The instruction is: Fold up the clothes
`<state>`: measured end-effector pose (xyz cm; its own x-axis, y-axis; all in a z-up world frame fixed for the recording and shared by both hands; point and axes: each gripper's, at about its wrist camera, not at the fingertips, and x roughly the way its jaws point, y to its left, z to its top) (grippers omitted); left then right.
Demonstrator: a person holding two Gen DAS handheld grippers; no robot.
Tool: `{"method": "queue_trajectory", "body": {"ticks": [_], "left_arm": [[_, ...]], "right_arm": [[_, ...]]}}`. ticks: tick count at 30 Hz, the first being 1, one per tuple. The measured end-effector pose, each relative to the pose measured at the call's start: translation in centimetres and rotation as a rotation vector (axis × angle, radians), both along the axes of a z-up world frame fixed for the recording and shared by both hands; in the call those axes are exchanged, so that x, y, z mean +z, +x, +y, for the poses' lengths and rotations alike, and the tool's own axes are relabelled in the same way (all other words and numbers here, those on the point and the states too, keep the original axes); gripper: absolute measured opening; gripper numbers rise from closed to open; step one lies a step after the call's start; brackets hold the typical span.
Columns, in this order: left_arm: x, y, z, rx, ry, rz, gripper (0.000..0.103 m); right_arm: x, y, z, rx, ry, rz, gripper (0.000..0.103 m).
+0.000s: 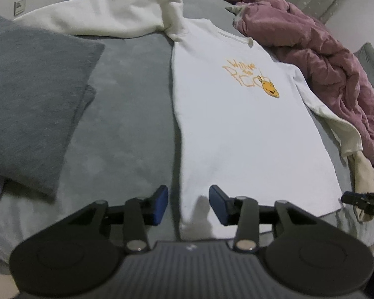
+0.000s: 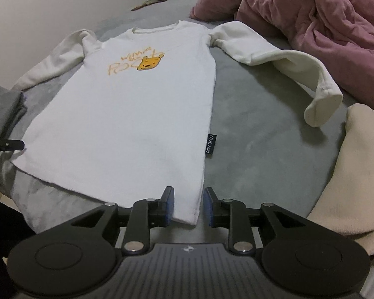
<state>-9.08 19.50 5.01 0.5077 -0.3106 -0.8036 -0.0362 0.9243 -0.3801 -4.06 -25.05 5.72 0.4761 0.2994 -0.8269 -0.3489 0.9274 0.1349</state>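
White shirt (image 1: 236,129) flat on grey bed (image 1: 132,114), left gripper (image 1: 188,204) and right gripper (image 2: 188,205) spread, each straddling a hem corner

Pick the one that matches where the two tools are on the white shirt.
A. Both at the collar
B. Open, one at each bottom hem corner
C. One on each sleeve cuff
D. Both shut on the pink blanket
B: the left tool and right tool each sit open around a bottom corner of the white shirt, nearest the cameras.
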Motion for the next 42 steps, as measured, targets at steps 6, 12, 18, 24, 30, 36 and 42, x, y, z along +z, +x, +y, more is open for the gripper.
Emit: {"method": "queue_trajectory", "body": {"ticks": [6, 12, 18, 24, 30, 36, 42], "left_arm": [[-0.3, -0.6, -0.7, 0.006, 0.017, 0.006, 0.038], [-0.4, -0.6, -1.6, -0.008, 0.062, 0.001, 0.01], [1.3, -1.6, -1.3, -0.022, 0.02, -0.069, 0.009], [2.5, -2.4, -0.8, -0.013, -0.013, -0.094, 0.009], [3.1, -3.5, -0.6, -0.019, -0.026, -0.114, 0.007], [2.7, -4.0, -0.4, -0.011, -0.002, -0.103, 0.007], [2.5, -4.1, 0.0, 0.004, 0.02, -0.097, 0.007]], "right_arm": [[-0.7, -0.3, 0.5, 0.026, -0.022, 0.02, 0.026], [-0.3, -0.9, 1.0, 0.072, -0.034, -0.015, 0.02], [0.7, -1.3, 0.7, 0.083, -0.012, -0.061, 0.009], [3.0, -2.7, -0.7, 0.089, 0.033, -0.133, 0.009], [3.9, -3.8, -0.9, 0.122, 0.032, -0.162, 0.008], [3.4, -4.2, -0.4, 0.165, 0.007, -0.149, 0.008], [3.8, -5.2, -0.5, 0.196, 0.018, -0.166, 0.008]]}}
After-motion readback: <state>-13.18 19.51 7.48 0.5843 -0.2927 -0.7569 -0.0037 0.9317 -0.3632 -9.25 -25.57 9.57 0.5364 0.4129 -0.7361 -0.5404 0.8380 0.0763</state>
